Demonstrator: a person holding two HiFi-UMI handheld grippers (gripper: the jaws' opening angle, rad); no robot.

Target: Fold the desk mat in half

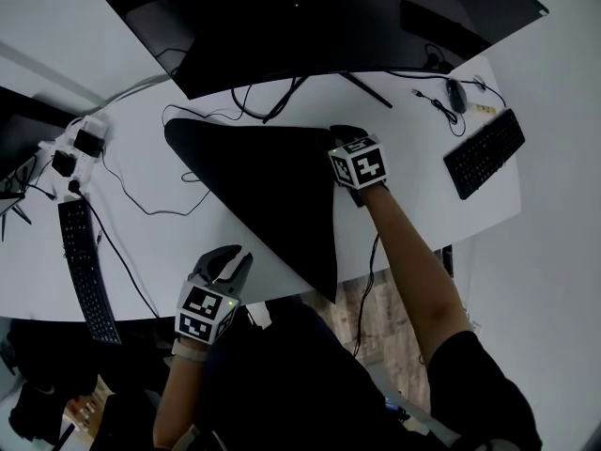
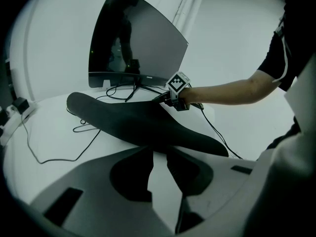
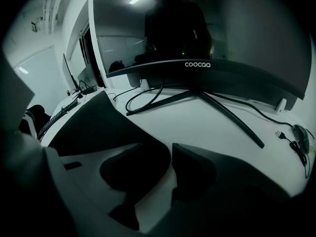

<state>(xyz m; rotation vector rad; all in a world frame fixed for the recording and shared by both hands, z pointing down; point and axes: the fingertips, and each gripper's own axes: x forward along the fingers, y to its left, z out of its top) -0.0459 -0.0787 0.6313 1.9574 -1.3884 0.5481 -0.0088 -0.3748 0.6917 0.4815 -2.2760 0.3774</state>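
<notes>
White surface (image 1: 141,252); mat (image 1: 272,181) doubled over. My right gripper (image 1: 345,133) at its far corner, jaws released; left gripper (image 1: 228,261) empty, jaws apart. Advice: square edges, press crease.

Your desk mat (image 1: 272,181) is plain black on the white desk (image 1: 404,186); your left gripper (image 1: 228,259) and right gripper (image 1: 344,135) wear black-and-white square markers; the keyboard (image 1: 484,153) is black.

white desk (image 1: 160,252) | on it — desk mat (image 1: 272,186), 1 monitor (image 1: 310,17), keyboard (image 1: 484,153), mouse (image 1: 456,94)
</notes>
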